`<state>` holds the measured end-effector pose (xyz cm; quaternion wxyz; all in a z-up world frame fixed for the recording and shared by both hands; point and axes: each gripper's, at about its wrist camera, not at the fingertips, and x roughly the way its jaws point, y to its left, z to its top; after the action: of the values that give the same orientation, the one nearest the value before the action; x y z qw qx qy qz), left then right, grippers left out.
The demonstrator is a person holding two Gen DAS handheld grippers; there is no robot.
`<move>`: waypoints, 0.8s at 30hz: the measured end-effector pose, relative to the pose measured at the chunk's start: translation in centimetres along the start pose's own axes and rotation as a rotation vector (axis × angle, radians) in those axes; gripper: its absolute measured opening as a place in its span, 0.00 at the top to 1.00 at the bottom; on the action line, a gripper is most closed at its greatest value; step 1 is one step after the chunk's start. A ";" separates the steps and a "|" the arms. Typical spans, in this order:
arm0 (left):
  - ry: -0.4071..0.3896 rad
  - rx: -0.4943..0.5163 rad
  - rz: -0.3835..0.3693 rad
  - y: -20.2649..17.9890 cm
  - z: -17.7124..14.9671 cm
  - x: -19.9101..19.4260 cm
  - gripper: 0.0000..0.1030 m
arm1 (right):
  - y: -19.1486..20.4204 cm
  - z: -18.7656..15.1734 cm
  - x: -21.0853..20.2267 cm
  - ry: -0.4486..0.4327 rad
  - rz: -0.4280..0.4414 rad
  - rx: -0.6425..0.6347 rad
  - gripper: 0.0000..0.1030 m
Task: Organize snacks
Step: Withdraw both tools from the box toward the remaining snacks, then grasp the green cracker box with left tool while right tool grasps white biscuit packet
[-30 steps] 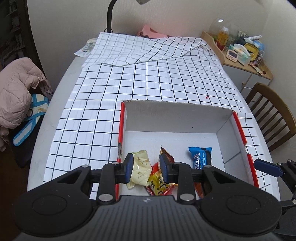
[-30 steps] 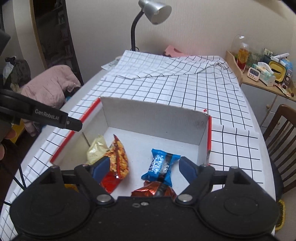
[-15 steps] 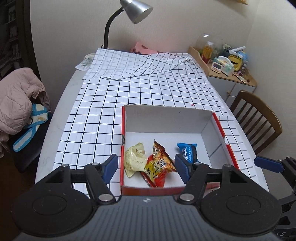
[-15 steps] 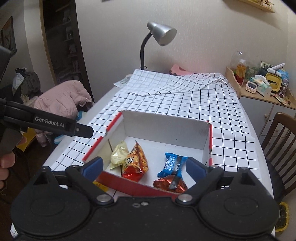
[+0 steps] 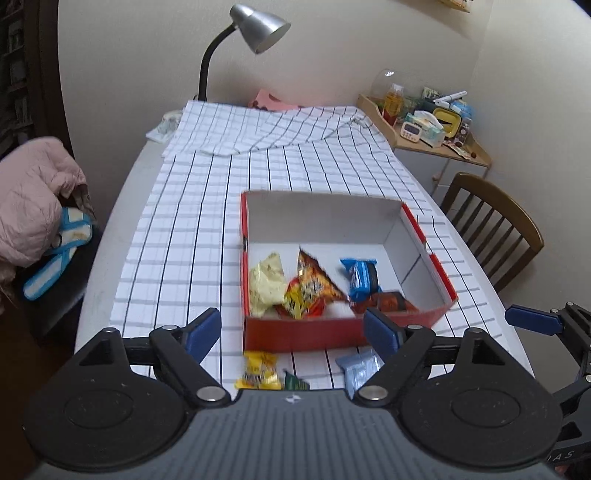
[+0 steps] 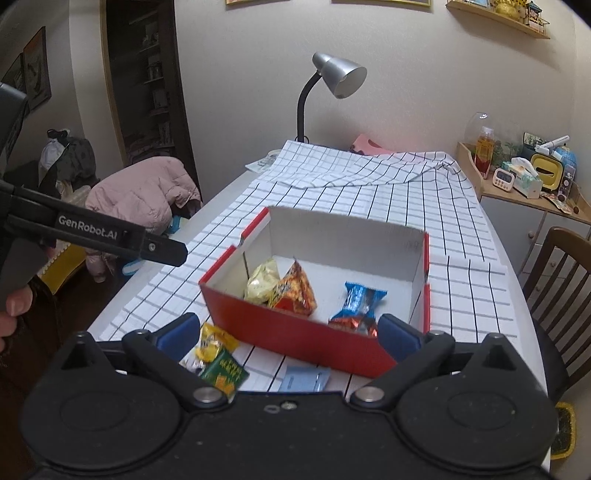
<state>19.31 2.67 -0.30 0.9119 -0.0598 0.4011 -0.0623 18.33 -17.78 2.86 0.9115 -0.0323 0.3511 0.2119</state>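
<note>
A red box with white inside (image 5: pixel 303 330) (image 6: pixel 288 332) stands on the checked cloth. In it lie a pale yellow packet (image 5: pixel 266 284) (image 6: pixel 262 280), an orange-red packet (image 5: pixel 310 290) (image 6: pixel 295 291), a blue packet (image 5: pixel 360 277) (image 6: pixel 360 301) and a dark red packet (image 5: pixel 391 302) (image 6: pixel 354 324). On the cloth in front of the box lie a yellow packet (image 5: pixel 258 371) (image 6: pixel 214 341), a green packet (image 5: pixel 295 384) (image 6: pixel 223 371) and a light blue packet (image 5: pixel 360 367) (image 6: pixel 304 378). My left gripper (image 5: pixel 293 334) is open and empty above these. My right gripper (image 6: pixel 288 338) is open and empty.
A desk lamp (image 5: pixel 255 33) (image 6: pixel 332 79) stands at the table's far end by folded cloth. A wooden chair (image 5: pixel 491 229) is to the right, a pink jacket (image 5: pixel 33 195) on a chair to the left. A cluttered side shelf (image 6: pixel 528 177) stands at the back right.
Both grippers have pulled back and up from the box. The left gripper opened and left the packets in the box. Loose packets in front of the box came into view.
</note>
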 end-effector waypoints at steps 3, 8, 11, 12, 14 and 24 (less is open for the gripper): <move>0.027 -0.022 -0.007 0.7 -1.6 0.5 0.14 | -0.1 -1.4 -0.1 0.013 -0.003 0.002 0.01; 0.057 -0.015 0.033 0.6 -4.4 2.0 0.13 | -0.7 -4.3 0.8 0.061 -0.024 0.000 0.01; 0.074 0.005 0.062 0.3 -5.8 3.1 0.13 | -1.0 -6.2 1.8 0.109 -0.040 -0.023 0.01; 0.085 0.007 0.065 0.1 -6.2 3.5 0.13 | -1.1 -6.8 2.2 0.122 -0.046 -0.028 0.01; 0.105 0.012 0.074 -0.2 -6.9 4.3 0.13 | -1.4 -7.9 3.0 0.146 -0.055 -0.032 0.01; 0.133 0.160 0.127 -2.9 -9.9 7.8 0.13 | -1.8 -11.1 6.5 0.244 -0.035 -0.109 0.05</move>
<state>17.06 -2.03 -12.13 0.8872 0.0430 0.4575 -0.0401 16.44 -19.35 -9.88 0.8625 -0.1134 0.4466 0.2091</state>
